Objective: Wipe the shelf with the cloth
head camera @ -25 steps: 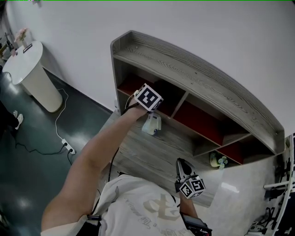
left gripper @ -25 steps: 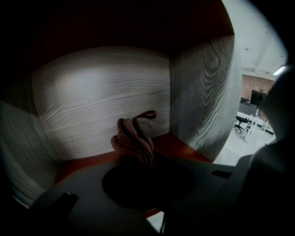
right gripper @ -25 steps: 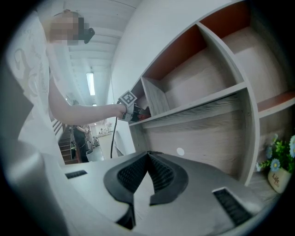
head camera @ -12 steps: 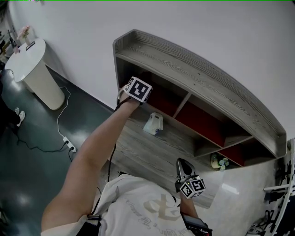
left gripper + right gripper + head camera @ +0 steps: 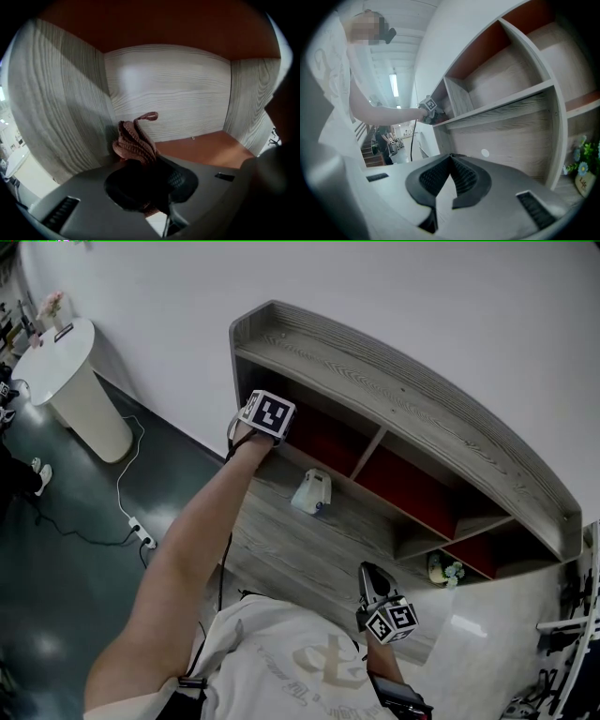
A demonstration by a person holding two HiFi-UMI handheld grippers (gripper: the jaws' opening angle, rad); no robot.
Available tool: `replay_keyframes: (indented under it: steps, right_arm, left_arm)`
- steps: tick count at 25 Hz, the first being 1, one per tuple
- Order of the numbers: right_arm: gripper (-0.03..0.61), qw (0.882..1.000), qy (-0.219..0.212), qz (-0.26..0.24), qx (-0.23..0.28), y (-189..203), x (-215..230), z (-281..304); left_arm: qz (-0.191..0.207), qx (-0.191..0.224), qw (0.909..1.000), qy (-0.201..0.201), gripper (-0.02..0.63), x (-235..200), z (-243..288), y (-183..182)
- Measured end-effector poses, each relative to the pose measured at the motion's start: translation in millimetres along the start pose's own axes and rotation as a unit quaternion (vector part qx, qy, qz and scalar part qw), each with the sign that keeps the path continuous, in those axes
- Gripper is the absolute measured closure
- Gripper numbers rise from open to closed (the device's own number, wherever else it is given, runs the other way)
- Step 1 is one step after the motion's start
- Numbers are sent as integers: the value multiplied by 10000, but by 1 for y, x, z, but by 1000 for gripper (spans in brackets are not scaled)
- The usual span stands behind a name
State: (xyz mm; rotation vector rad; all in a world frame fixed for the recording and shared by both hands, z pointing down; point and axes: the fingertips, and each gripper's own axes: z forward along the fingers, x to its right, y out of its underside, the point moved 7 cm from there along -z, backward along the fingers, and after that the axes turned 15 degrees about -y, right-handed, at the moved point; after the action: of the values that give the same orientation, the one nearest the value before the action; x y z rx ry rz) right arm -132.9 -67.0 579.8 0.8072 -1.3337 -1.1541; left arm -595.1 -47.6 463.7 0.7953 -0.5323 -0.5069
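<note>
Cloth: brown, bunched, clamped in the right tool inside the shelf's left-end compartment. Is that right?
Not quite. The left tool holds the cloth inside that compartment of the shelf, as the left gripper view shows; the right tool is shut on nothing.

My head view comes in dim and flat: the white wall reads grey, and pale reflections sit on the dark floor at left. Both gripper views bow strongly and fall to black at the corners. Inside the shelf, a soft glare patch marks its far panel, and the cloth shadows its left panel. Ceiling lights blow out.
</note>
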Motion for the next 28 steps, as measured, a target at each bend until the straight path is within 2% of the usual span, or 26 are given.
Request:
replay_keyframes:
  steps: [5,8,13,16,21,28]
  right_arm:
    - [574,10000,-92,10,-23,2,-1,4]
    - [574,9999,-149,5,-23,2,-2,6]
    - [574,9997,-237,-17,-66,2,-5,8]
    - [574,9996,-257,-20,-65,1,-7,10]
    - [574,9995,-290,-75,-106,0,-8,13]
    - [574,9995,-281,-86,-146,-1,-5,18]
  left_arm:
    - [-109,54,9998,-149,541,-8,-10,13]
    - [-126,32,9990,-434,541,-19,-21,22]
    - [-407,189,9980,-444,541,-28,-37,42]
    - [-595,539,9962,-352,541,-32,-48,53]
    - [-856,813,9926,-298,542,-36,-70,85]
    - [-1364,1439,9797,312,541,-20,-96,134]
